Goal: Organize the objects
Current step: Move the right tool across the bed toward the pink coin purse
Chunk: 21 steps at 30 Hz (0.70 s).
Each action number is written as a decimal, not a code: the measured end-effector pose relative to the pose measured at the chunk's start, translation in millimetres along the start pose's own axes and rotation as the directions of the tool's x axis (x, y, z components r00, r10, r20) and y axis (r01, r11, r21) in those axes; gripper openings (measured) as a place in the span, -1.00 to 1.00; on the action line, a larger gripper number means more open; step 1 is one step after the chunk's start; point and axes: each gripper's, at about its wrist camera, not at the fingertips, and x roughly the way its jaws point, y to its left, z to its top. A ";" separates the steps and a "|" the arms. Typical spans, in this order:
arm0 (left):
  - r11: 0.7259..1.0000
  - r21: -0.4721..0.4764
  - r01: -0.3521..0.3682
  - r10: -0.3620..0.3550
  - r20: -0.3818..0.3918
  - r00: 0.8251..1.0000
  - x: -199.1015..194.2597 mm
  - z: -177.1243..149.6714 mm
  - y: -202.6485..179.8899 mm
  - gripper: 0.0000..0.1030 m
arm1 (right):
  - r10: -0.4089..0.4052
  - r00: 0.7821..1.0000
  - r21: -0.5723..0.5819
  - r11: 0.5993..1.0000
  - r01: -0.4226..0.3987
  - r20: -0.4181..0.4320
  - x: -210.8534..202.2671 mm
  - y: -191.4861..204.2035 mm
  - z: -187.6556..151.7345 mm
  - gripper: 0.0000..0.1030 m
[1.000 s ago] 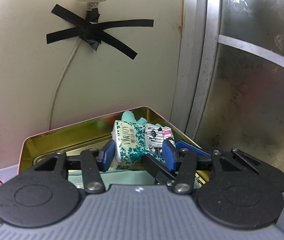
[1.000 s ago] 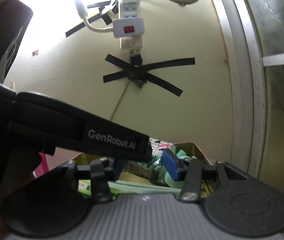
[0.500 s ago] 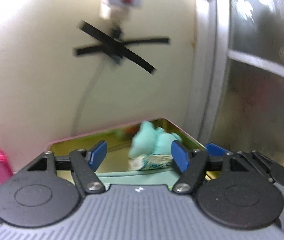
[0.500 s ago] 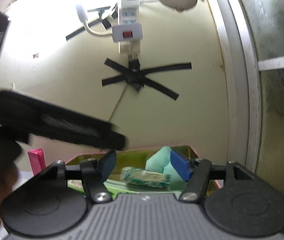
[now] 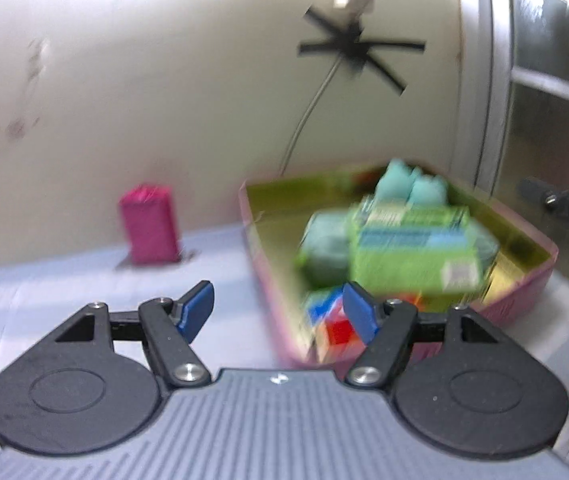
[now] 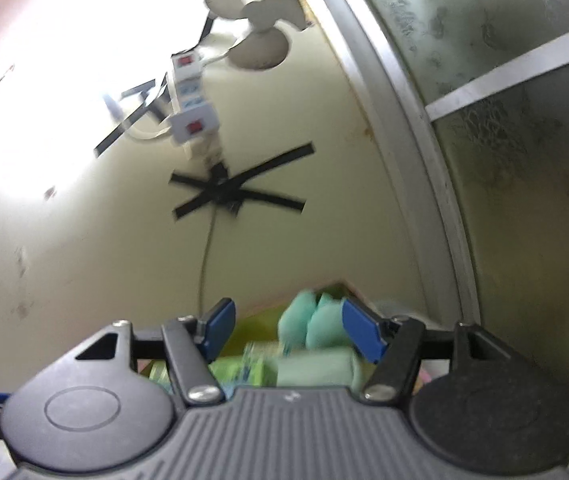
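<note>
A pink tin with a gold inside (image 5: 524, 304) stands on the table against the wall and holds several packets: a green box (image 5: 412, 252), teal soft packs (image 5: 408, 184) and a red and blue pack (image 5: 332, 320). My left gripper (image 5: 278, 312) is open and empty, in front of the tin's near left corner. My right gripper (image 6: 282, 332) is open and empty above the tin, with the teal packs (image 6: 312, 320) showing between its fingers. The frames are blurred.
A pink box (image 5: 148, 224) stands upright on the table left of the tin, by the wall. A power strip (image 6: 190, 100) and taped cable (image 6: 236, 188) hang on the wall. A frosted glass door (image 6: 524, 160) closes off the right side.
My left gripper let go of the patterned packet, opened and pulled back left out of the tin. My right gripper tilted upward over the tin.
</note>
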 end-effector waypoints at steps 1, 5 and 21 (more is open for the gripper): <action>1.000 -0.007 -0.008 0.008 -0.020 1.000 -1.1 -8.2 6.3 0.41 | 0.006 1.000 -0.009 1.000 -0.006 -0.016 -6.2 3.3 -6.0 0.21; 0.998 -0.036 -0.047 0.044 -0.082 0.996 -6.1 -40.2 29.9 0.41 | 0.045 0.992 -0.004 0.999 -0.045 -0.121 -24.9 15.8 -33.2 0.21; 0.958 -0.153 -0.242 0.208 -0.209 0.955 -21.8 -112.6 152.5 0.52 | 0.199 0.865 -0.213 0.921 -0.325 -0.460 -13.7 150.3 -89.1 0.22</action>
